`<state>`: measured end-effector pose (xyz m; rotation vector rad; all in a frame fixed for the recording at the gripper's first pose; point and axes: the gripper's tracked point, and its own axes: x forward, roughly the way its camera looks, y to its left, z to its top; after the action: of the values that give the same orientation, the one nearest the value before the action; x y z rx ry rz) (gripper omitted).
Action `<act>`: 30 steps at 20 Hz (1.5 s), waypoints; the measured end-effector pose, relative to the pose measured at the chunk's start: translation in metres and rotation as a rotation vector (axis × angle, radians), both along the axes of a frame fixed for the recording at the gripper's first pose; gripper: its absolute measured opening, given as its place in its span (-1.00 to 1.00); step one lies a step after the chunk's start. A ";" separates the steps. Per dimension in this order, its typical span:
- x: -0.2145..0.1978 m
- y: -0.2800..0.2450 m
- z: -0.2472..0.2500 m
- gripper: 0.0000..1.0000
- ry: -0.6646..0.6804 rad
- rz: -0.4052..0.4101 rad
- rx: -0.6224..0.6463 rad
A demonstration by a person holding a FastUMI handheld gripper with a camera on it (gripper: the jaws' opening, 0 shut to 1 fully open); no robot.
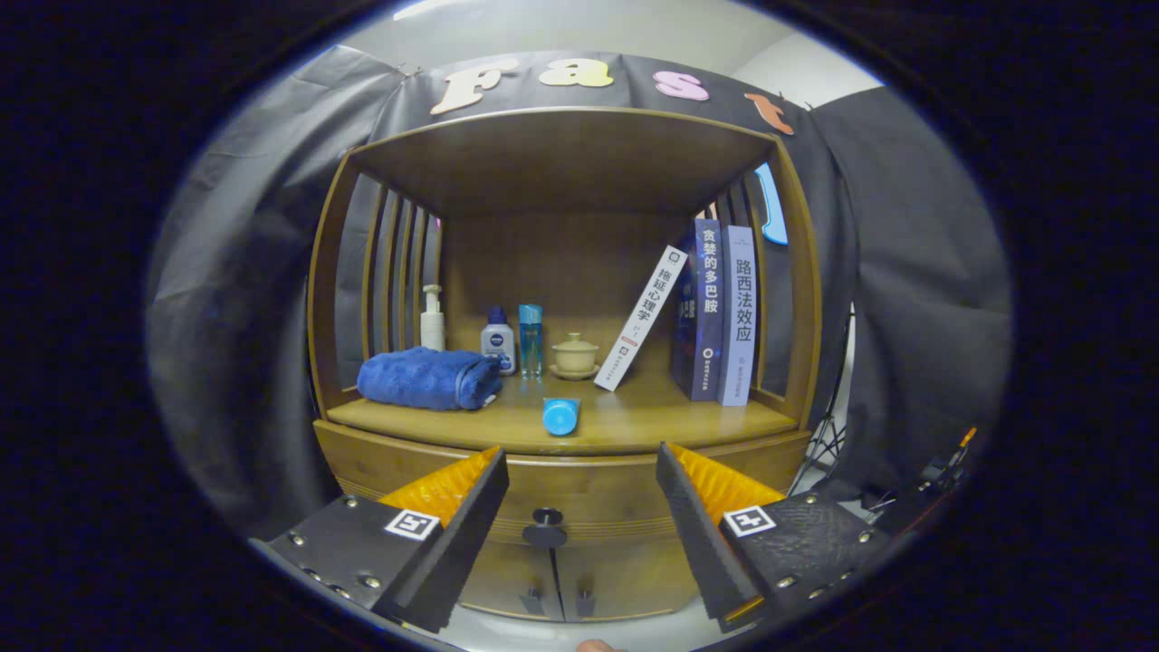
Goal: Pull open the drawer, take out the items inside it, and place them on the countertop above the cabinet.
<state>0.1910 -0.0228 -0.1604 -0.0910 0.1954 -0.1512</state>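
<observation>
Claw (579, 507) open, empty, fingers flanking the drawer (579, 493) knob (546, 527): a small, rigid, probably smooth hold; drawer likely slides stiffly.

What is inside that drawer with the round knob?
Cannot tell: the drawer is closed, so its contents are hidden. Only its front and knob show, between the open tool's fingers.

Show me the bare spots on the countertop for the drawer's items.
Bare countertop lies between the blue tube and the upright books, along the front edge. Left holds the blue towel; the back is crowded with bottles and a lidded cup. The gripper hangs open before the drawer knob.
</observation>
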 end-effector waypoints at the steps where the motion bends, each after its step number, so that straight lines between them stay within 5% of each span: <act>1: -0.001 0.003 -0.002 0.96 -0.001 0.001 0.006; 9: -0.031 0.007 -0.054 0.96 0.080 0.052 -0.017; 14: -0.012 0.010 -0.077 0.97 0.108 0.080 -0.001; 19: -0.022 0.014 -0.036 0.96 0.041 0.107 0.084; 25: -0.067 -0.115 0.115 0.95 -0.335 0.134 -0.152; 30: -0.126 -0.238 0.090 0.95 -0.210 0.077 -0.099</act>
<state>0.0651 -0.2606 -0.0707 -0.1803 -0.0251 -0.0924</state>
